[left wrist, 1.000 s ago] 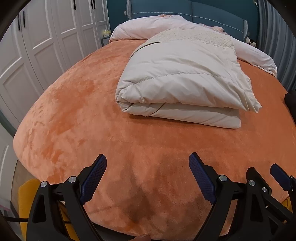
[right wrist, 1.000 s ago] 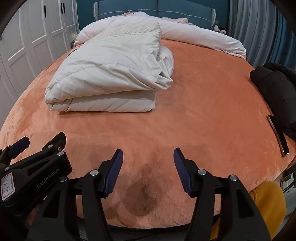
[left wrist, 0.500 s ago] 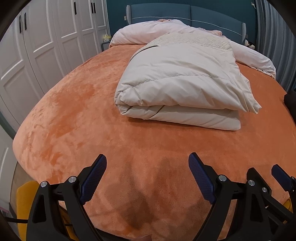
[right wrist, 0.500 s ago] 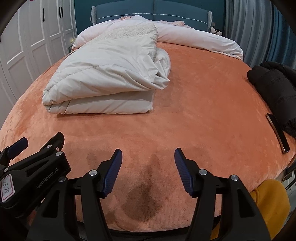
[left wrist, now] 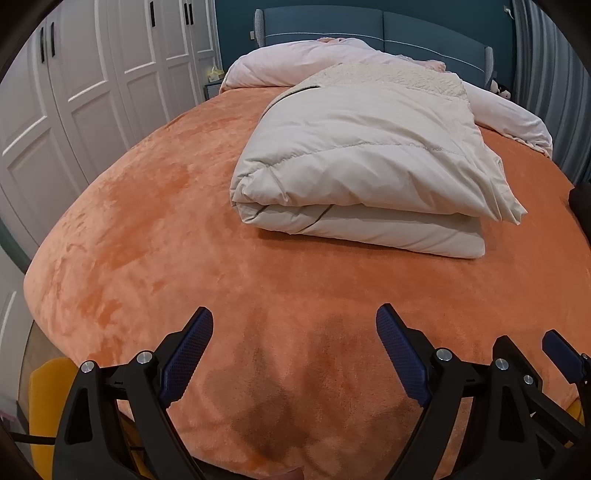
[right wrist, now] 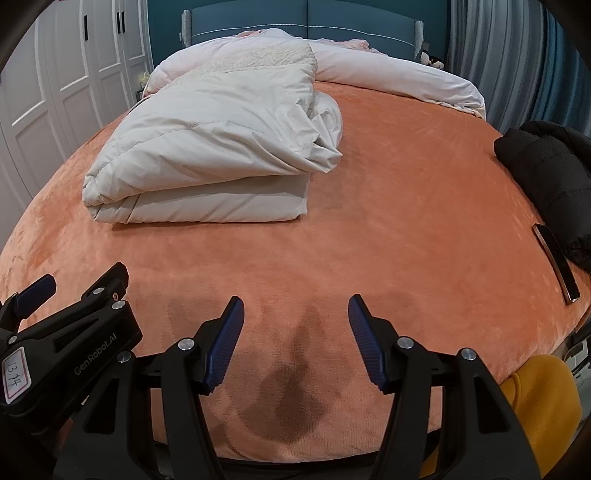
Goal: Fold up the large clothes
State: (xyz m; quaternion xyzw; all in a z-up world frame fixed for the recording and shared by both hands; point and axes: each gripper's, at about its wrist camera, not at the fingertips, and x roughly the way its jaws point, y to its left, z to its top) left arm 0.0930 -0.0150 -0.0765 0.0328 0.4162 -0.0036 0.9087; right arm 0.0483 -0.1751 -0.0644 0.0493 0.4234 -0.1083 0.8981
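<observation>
A cream padded coat [left wrist: 362,177] [right wrist: 218,158] lies folded in a thick rectangle in the middle of the bed, its fleecy lining showing at the far end. My left gripper [left wrist: 294,328] hovers open over the near edge of the orange blanket [left wrist: 147,229], nothing between its blue pads. My right gripper [right wrist: 295,317] stands beside it, also open and empty, jaws narrower. Both are well short of the coat. The left gripper's body [right wrist: 62,332] shows at the lower left of the right wrist view.
A black jacket [right wrist: 546,184] lies at the bed's right edge with a phone [right wrist: 556,260] beside it. A pale quilt [right wrist: 388,79] is bunched along the blue headboard [left wrist: 369,29]. White wardrobe doors [left wrist: 74,92] line the left; grey curtains [right wrist: 498,55] hang on the right. Yellow clothing [right wrist: 535,398] shows below.
</observation>
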